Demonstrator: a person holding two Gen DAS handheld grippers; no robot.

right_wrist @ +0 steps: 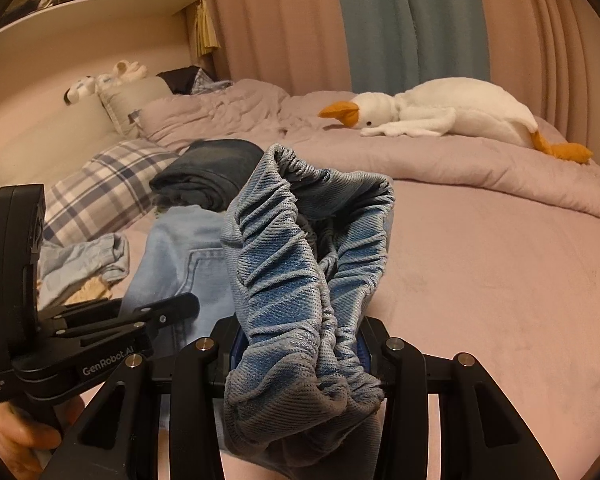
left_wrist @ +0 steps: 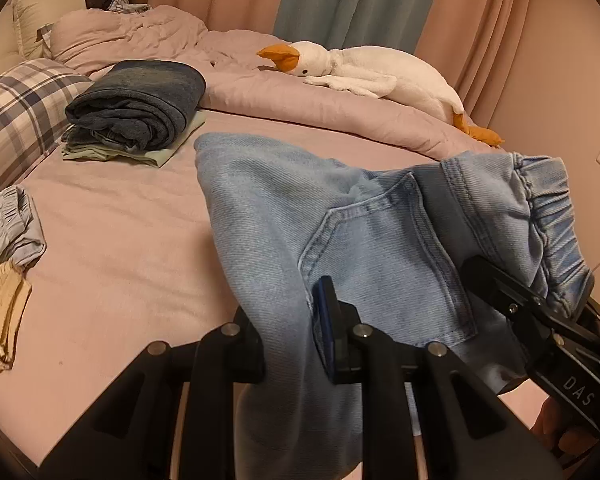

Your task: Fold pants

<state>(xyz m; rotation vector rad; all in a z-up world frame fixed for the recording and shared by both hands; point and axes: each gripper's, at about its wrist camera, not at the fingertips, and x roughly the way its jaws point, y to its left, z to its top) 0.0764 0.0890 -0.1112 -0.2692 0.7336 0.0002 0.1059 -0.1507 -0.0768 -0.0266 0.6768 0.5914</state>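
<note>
Over the pink bed (left_wrist: 112, 240), the light-blue pants (left_wrist: 284, 208) hung lifted between two hand-held grippers. The left gripper (left_wrist: 290, 332), at six o'clock in the left wrist view, had its jaws clamped together on a thin fold of denim beside the back pocket (left_wrist: 384, 252); the cloth draped down between the fingers toward the bottom edge. The right gripper (right_wrist: 300, 352), at six o'clock in the right wrist view, had its jaws clamped on the bunched elastic waistband (right_wrist: 312, 248), which rose from the jaws as a gathered loop. In the left wrist view the right gripper entered at four o'clock, gripping the waistband edge. In the right wrist view the left gripper lay at eight o'clock, with a hand (right_wrist: 24, 440) on its handle. A stack of folded dark jeans (left_wrist: 140, 100) rested on the bed at ten o'clock, just beside a plaid pillow (left_wrist: 16, 120). A white plush goose (left_wrist: 372, 68) lay on the rumpled duvet (left_wrist: 140, 36) at one o'clock. Loose garments (left_wrist: 8, 232) sat at nine o'clock.
</note>
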